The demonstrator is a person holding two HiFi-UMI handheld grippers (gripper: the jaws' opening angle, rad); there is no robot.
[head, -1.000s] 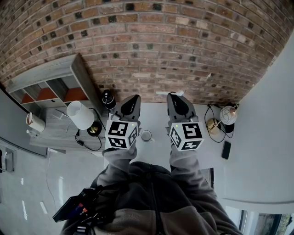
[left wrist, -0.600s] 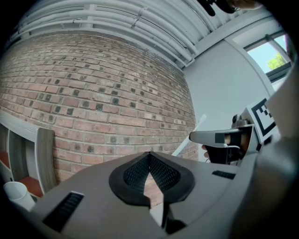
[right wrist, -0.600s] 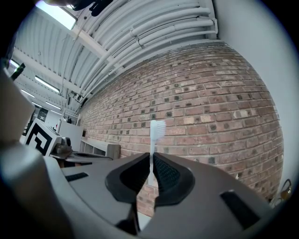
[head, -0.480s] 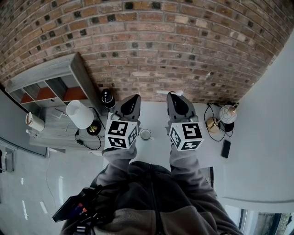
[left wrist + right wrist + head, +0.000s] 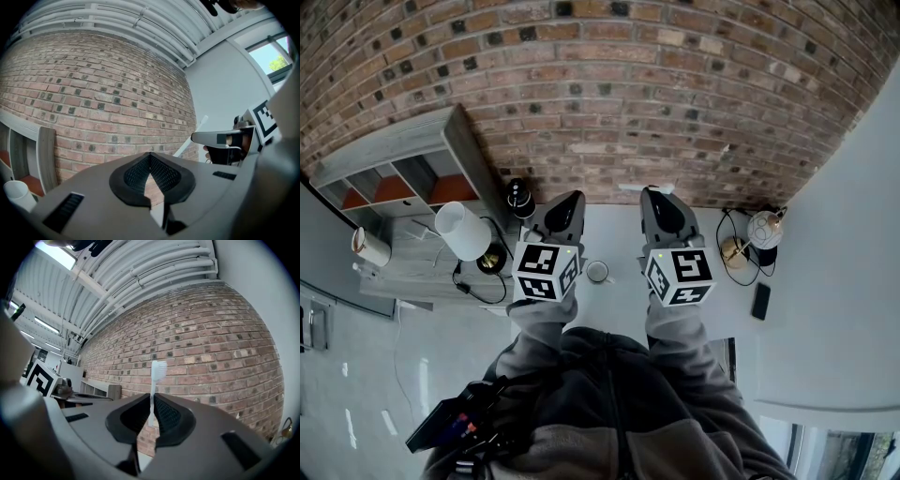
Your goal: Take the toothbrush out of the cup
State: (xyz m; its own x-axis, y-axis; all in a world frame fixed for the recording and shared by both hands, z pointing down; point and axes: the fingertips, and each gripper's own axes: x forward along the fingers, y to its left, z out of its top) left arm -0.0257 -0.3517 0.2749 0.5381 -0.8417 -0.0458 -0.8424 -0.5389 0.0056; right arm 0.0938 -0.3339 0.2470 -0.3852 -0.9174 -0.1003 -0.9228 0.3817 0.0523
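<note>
1. Though barely anything has moved this last second, my right gripper [image 5: 151, 411] stays clamped on the toothbrush [image 5: 153, 378], bristles at twelve o'clock.
2. It's clear of the cup [image 5: 598, 274] (job essentially done).
3. My left gripper [image 5: 150, 177] is closed, empty.

In the head view the right gripper [image 5: 662, 196] is covering most of the toothbrush [image 5: 633, 188]. Only a thin white piece is showing beside its tip, too small to tell which end it is. Both grippers' bodies are hiding their own jaws there.

In the right gripper view the jaws are swallowing the lower handle where they are pressing on it.

In the left gripper view the brush's lower end is disappearing behind the left gripper [image 5: 150, 161], whose body is also covering the bottom of the lamp [image 5: 17, 192].

The cup [image 5: 598, 274] is showing too small to tell what it is holding. The phone [image 5: 760, 304] is showing only as a small dark bar.
</note>
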